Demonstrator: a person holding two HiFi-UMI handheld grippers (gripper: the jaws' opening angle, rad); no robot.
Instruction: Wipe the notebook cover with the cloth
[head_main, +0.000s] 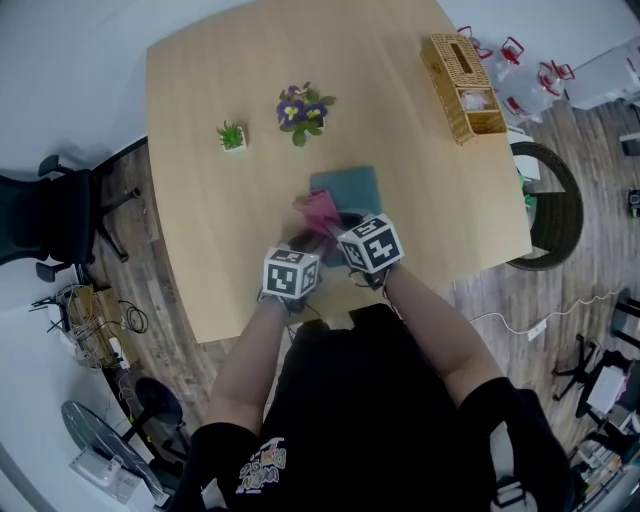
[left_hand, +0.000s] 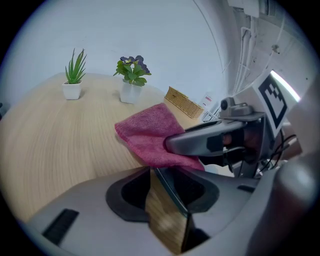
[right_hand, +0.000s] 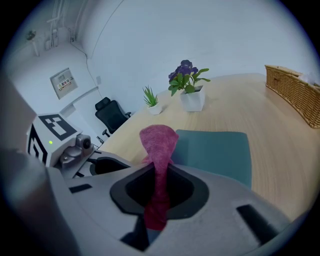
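- Pink cloth, soft and limp by the look of it, is pinched in the right gripper. The fingers are clamped on its lower part, and the free end rises above them and flops forward.
- Teal notebook lies flat and closed on the wooden desk, just beyond the cloth and to its right in the right gripper view. In the head view the cloth's loose end appears to hang over the near left part of the cover.
- Left gripper sits just beside the right one, its fingers a little apart and gripping nothing. Desk wood shows in the gap, crossed by a straight dark edge that may be the notebook's border; I cannot say for sure.
- Handling the cloth: it is light and will bunch or fold wherever it is pushed. A narrow pinch like this one leaves a floppy tail, so the wipe probably works best with that tail laid flat on the cover and dragged, not dabbed.
- Handling the notebook: the cover looks smooth, flat and fairly stiff, and the book is likely light enough to slide on the smooth desk once the cloth pulls at it.
- Where to hold it: lying flat, it offers little to pinch, so pressing down on a near corner or edge seems the safer way to steady it.
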